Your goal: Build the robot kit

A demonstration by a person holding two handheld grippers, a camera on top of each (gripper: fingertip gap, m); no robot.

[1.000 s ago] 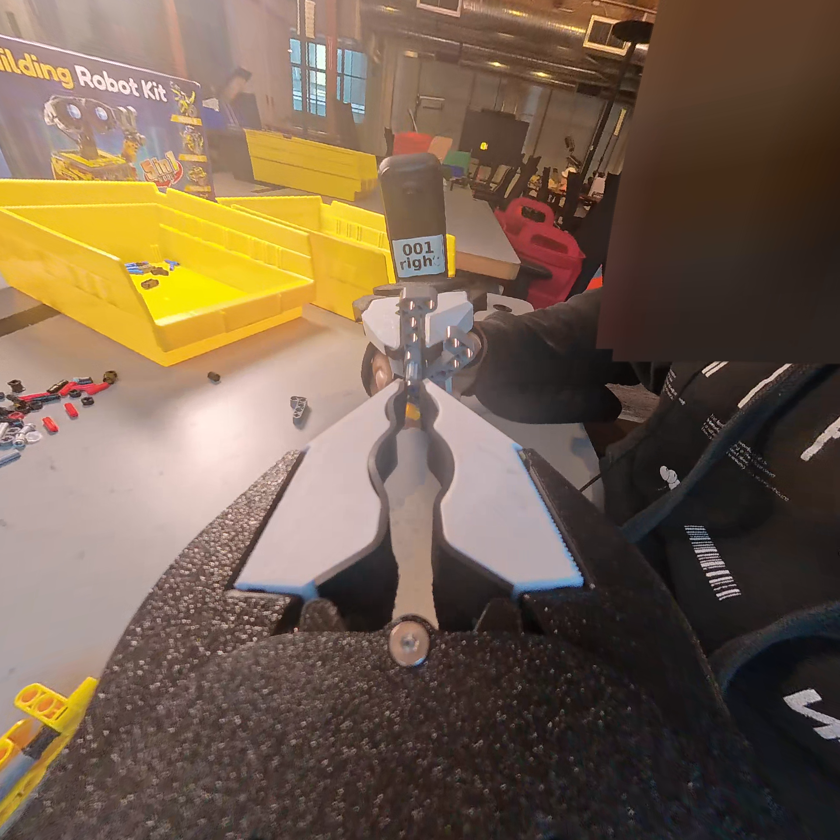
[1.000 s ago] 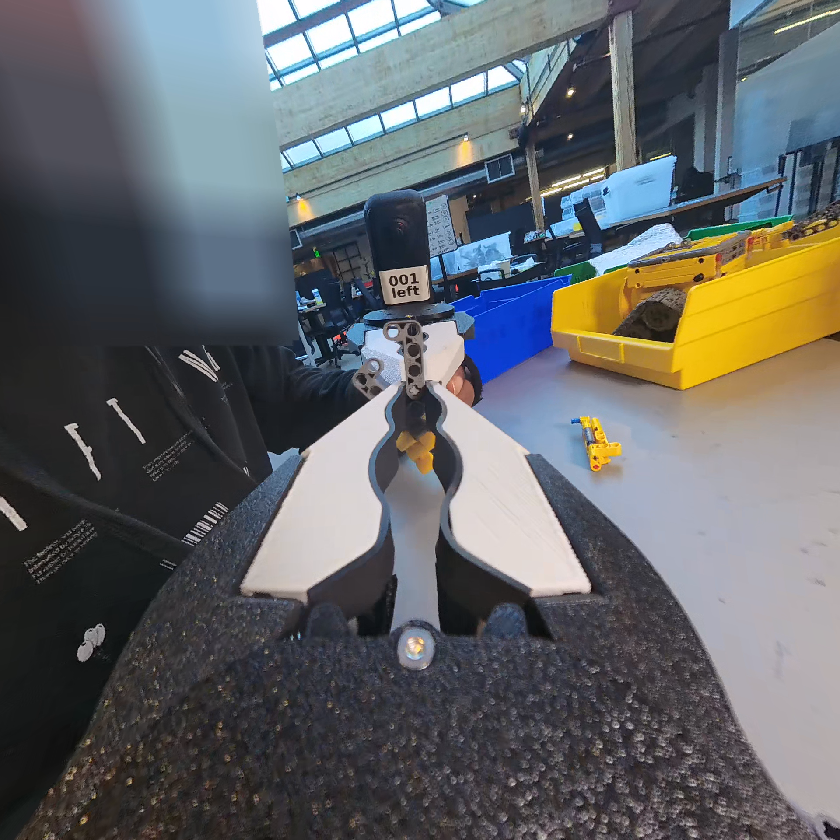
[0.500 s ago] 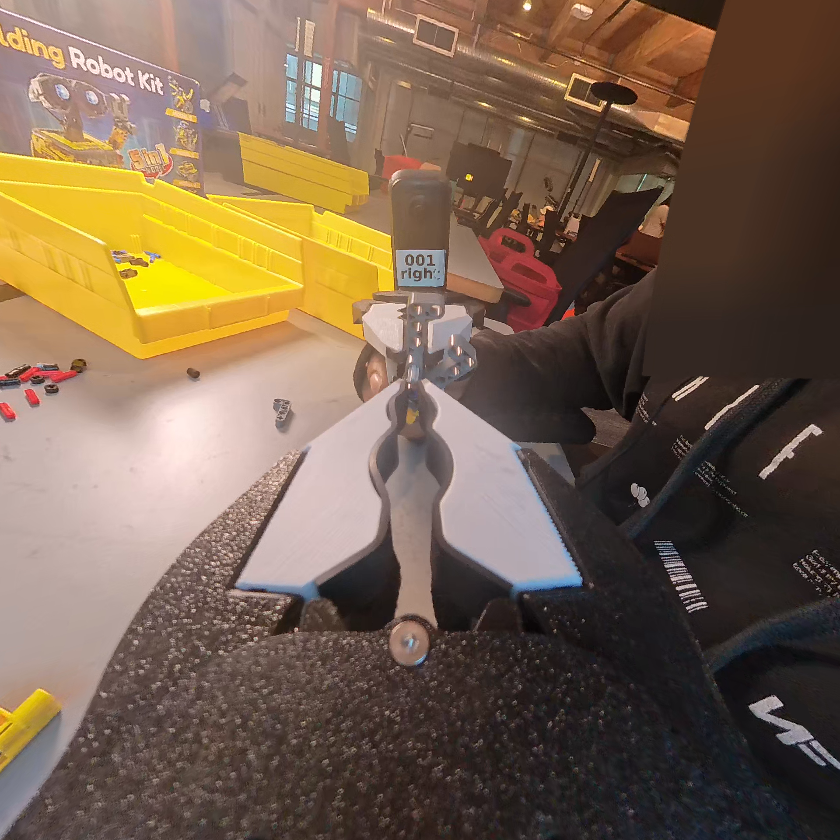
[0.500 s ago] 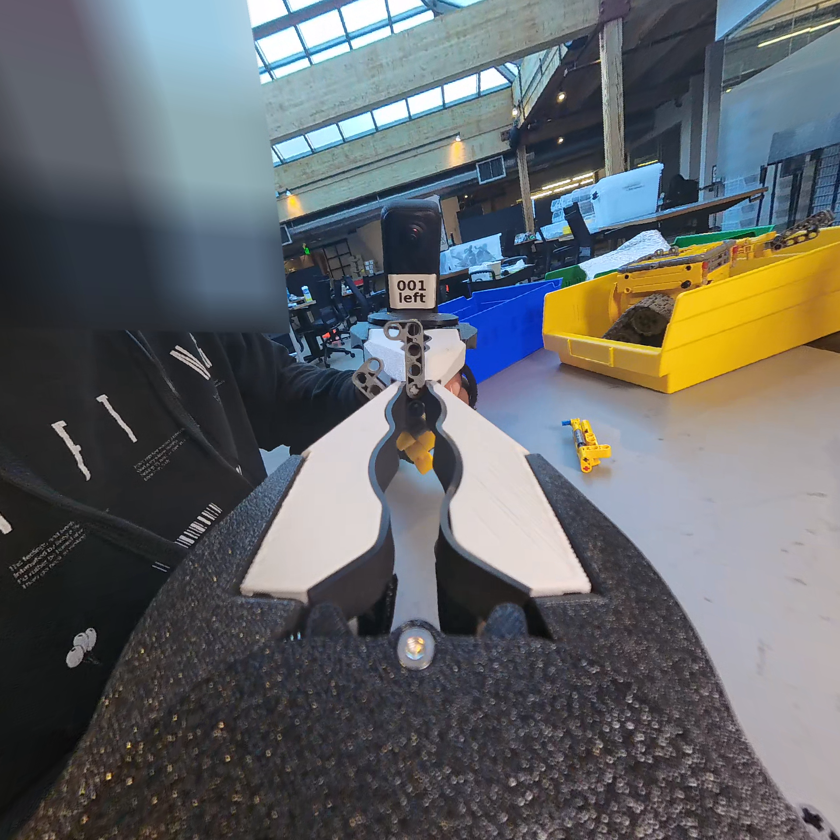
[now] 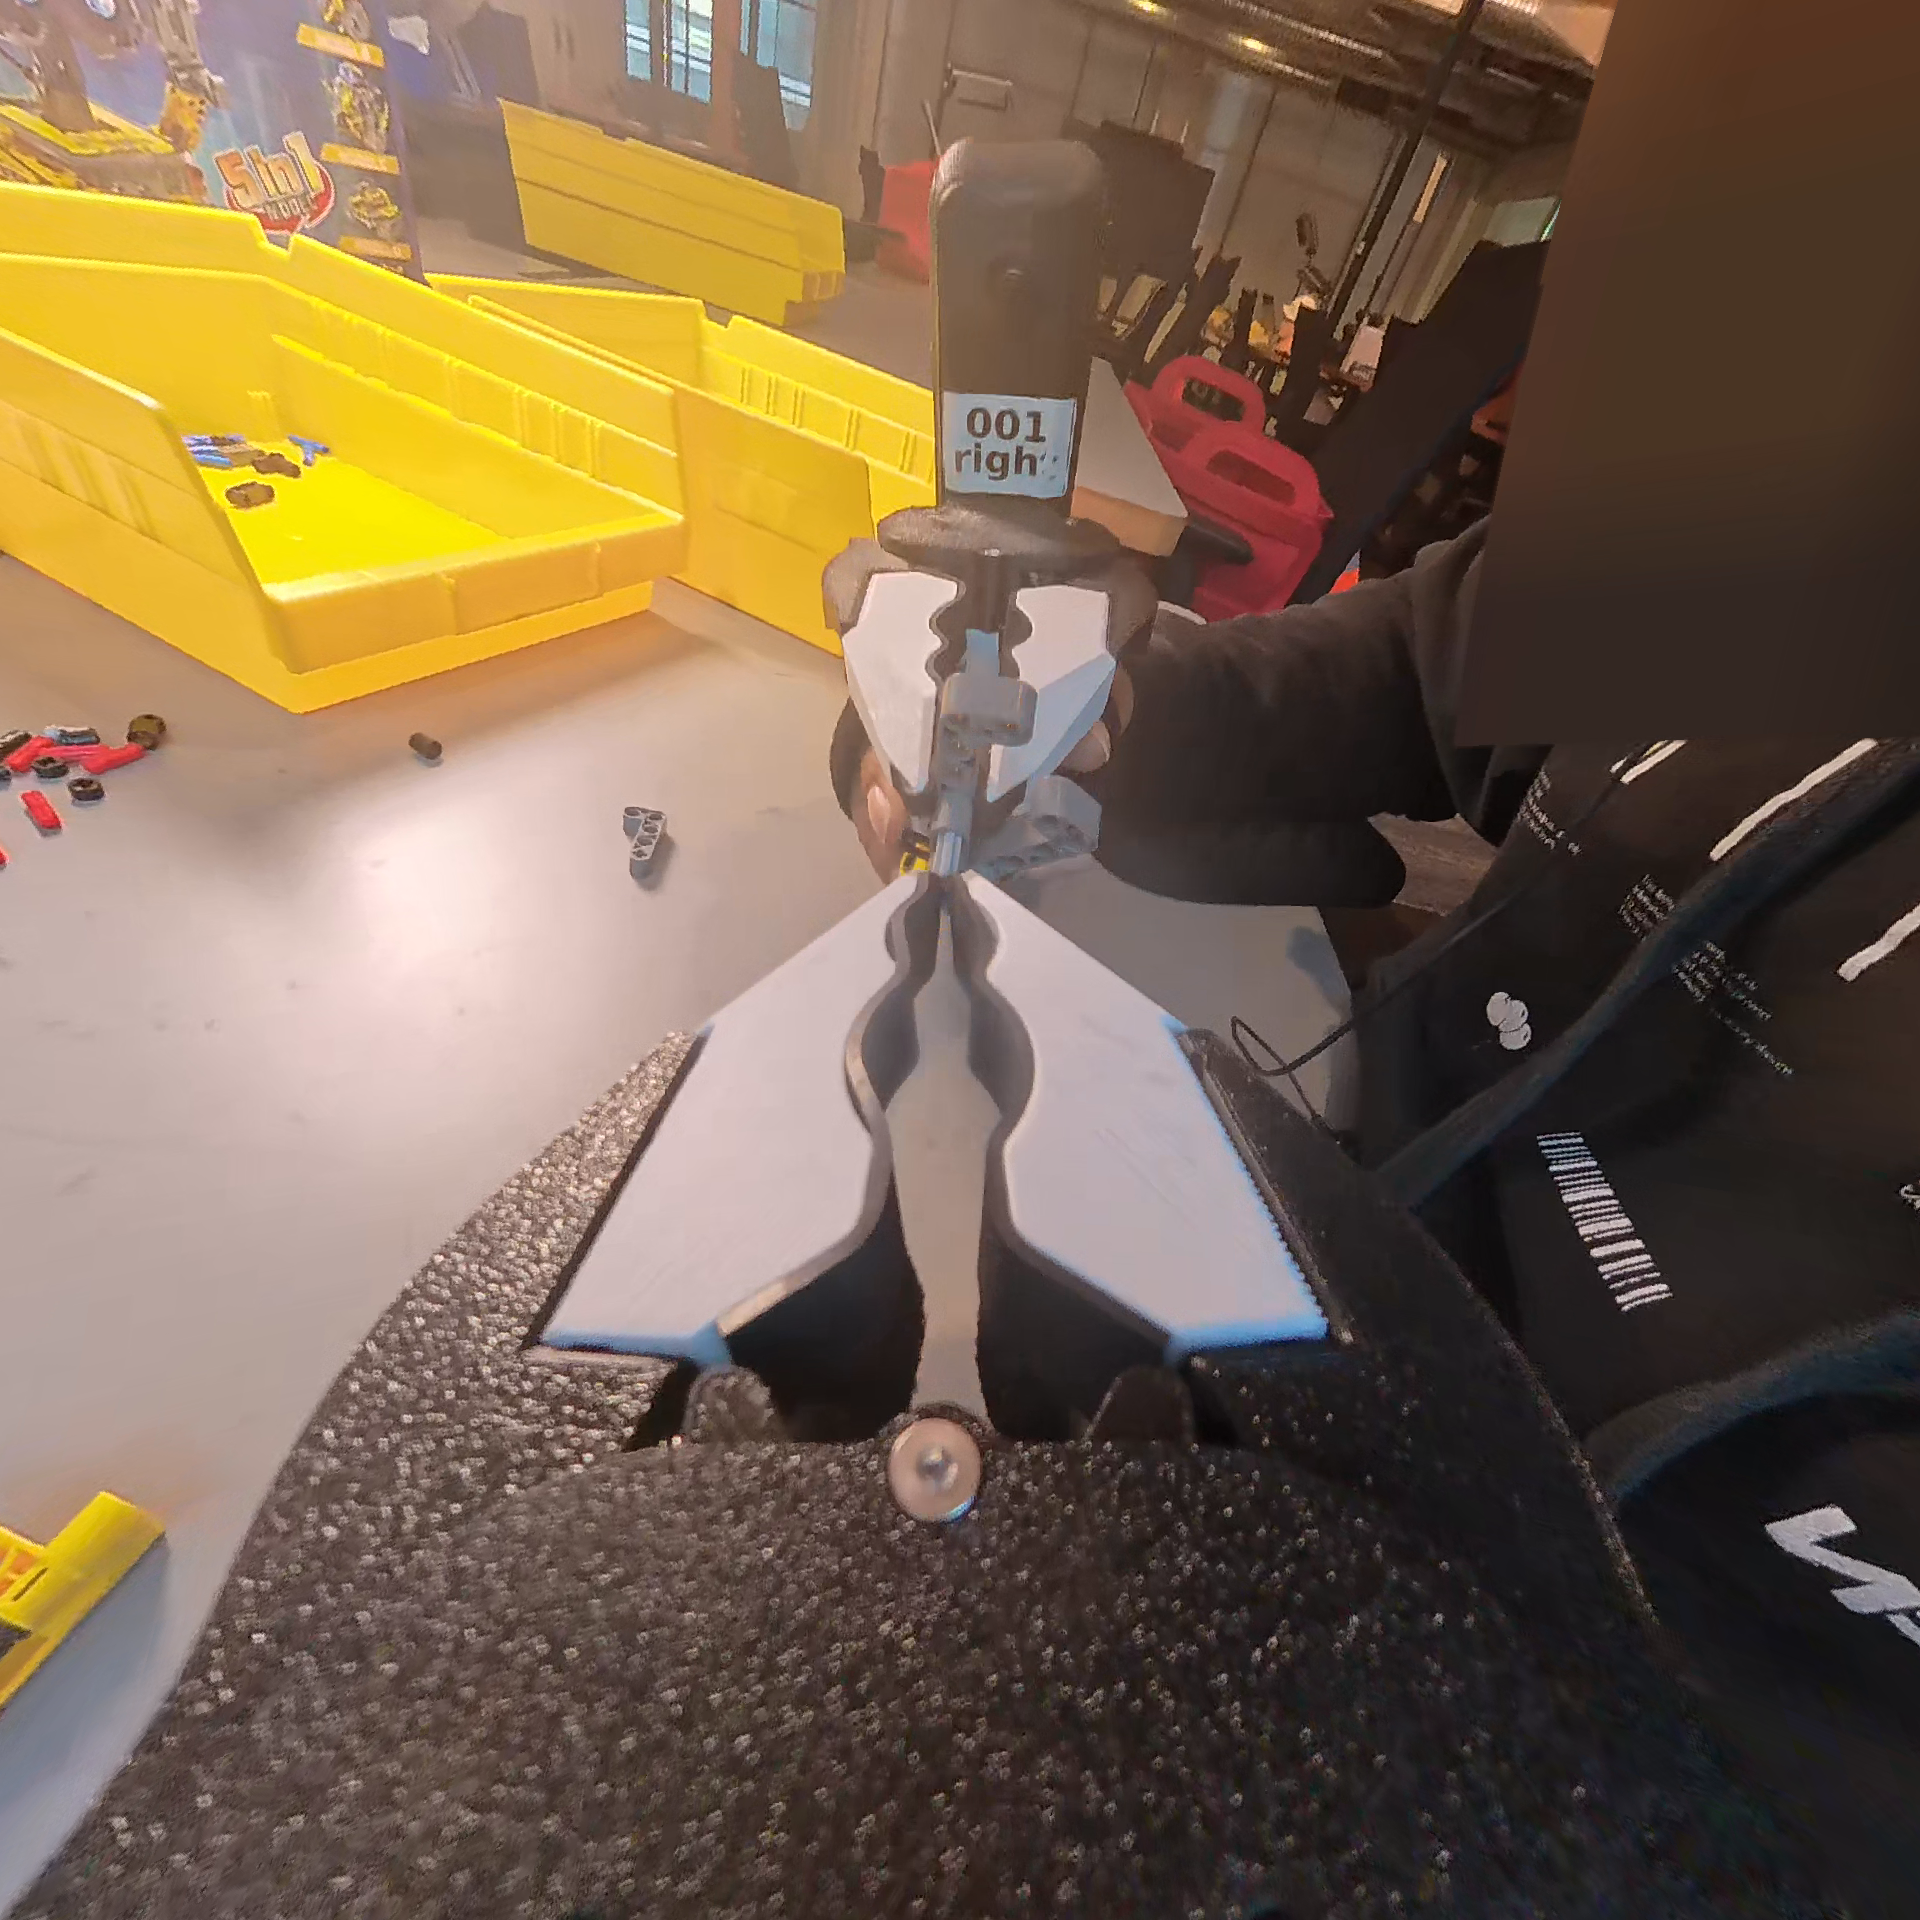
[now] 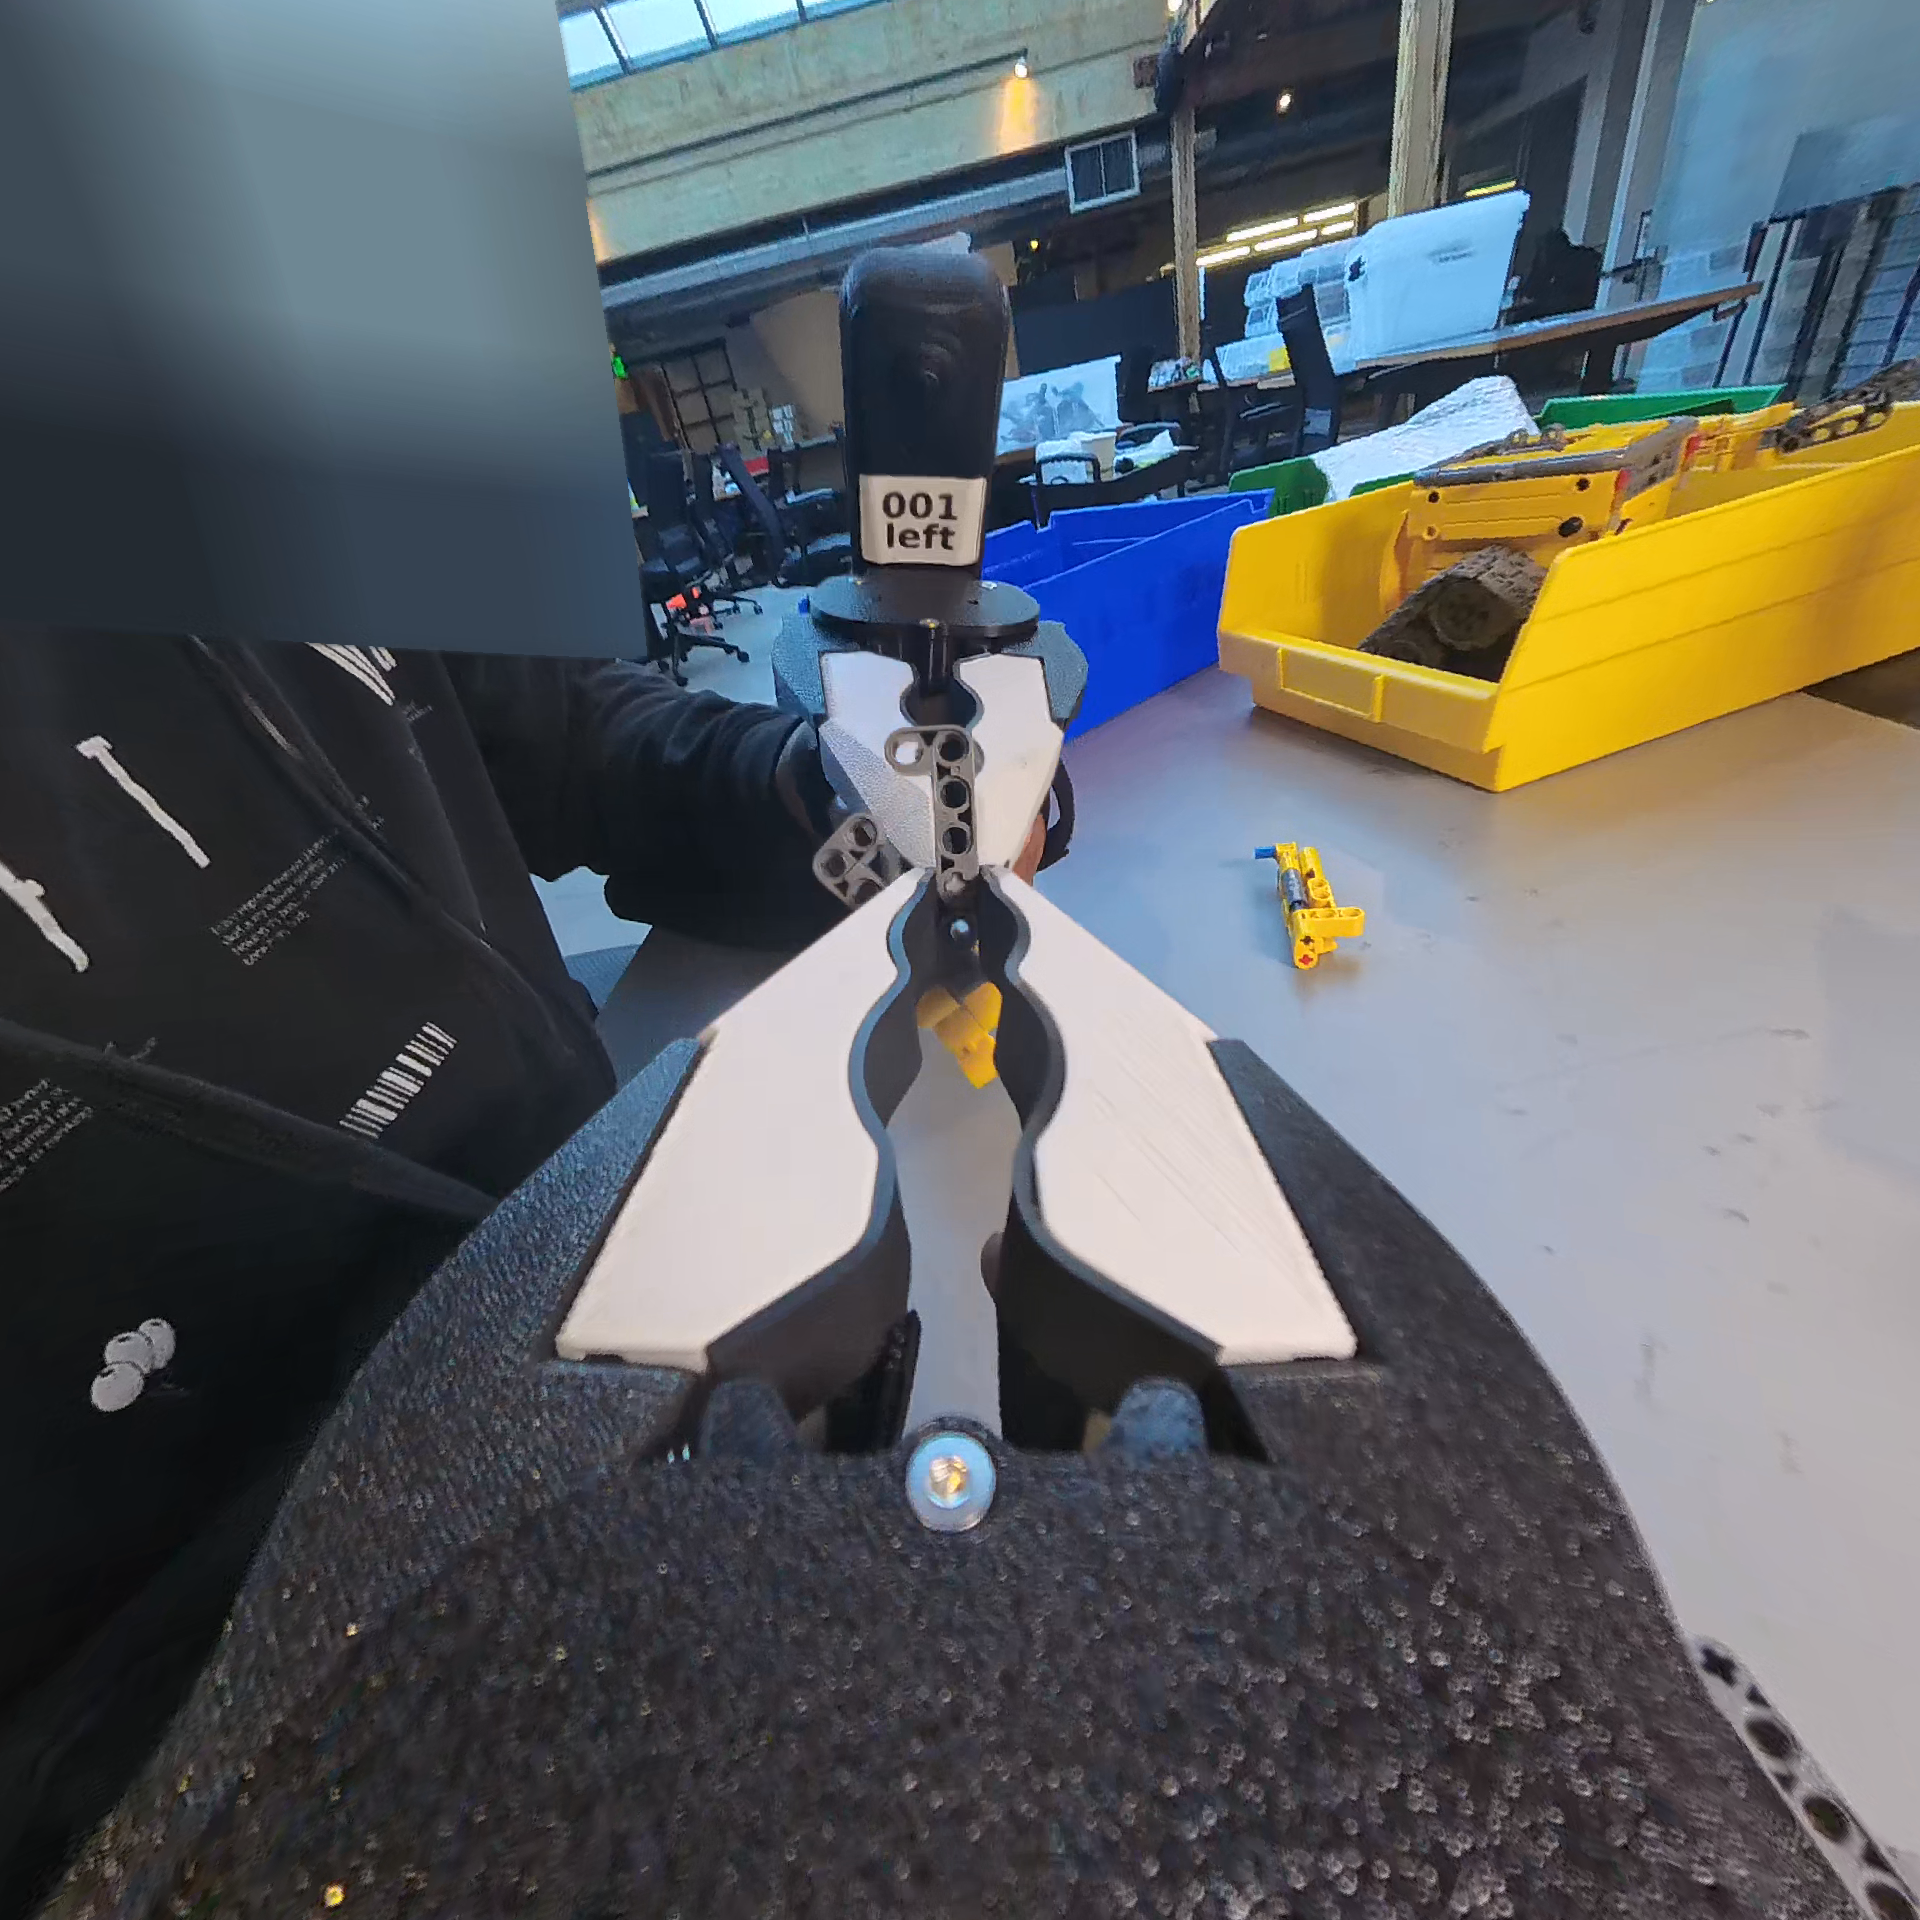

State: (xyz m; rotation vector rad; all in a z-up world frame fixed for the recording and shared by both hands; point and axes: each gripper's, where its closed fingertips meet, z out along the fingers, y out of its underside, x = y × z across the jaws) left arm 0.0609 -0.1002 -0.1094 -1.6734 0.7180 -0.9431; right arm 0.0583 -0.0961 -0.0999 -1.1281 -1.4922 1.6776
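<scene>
My left hand-held gripper [image 5: 940, 894] has two pale grey, wedge-shaped plastic fingers [image 5: 769, 1132] edged in black, set in a speckled black foam-like body [image 5: 935, 1662] with one silver screw [image 5: 932, 1472] at its middle. My right hand-held gripper [image 6: 951, 902] is built alike, with whiter fingers [image 6: 758, 1164]. Each carries a black, rounded camera stalk [image 6: 923, 384] bearing a small white label. I wear a black hooded top [image 5: 1662, 1091] with white printed marks and a barcode, and black sleeves [image 6: 644, 800].

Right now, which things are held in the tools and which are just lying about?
In hand: left tool and right tool, both shut on the grey beam assembly with yellow connector.
Lying about: small grey piece, red and black bits, yellow bins, yellow part.
</scene>
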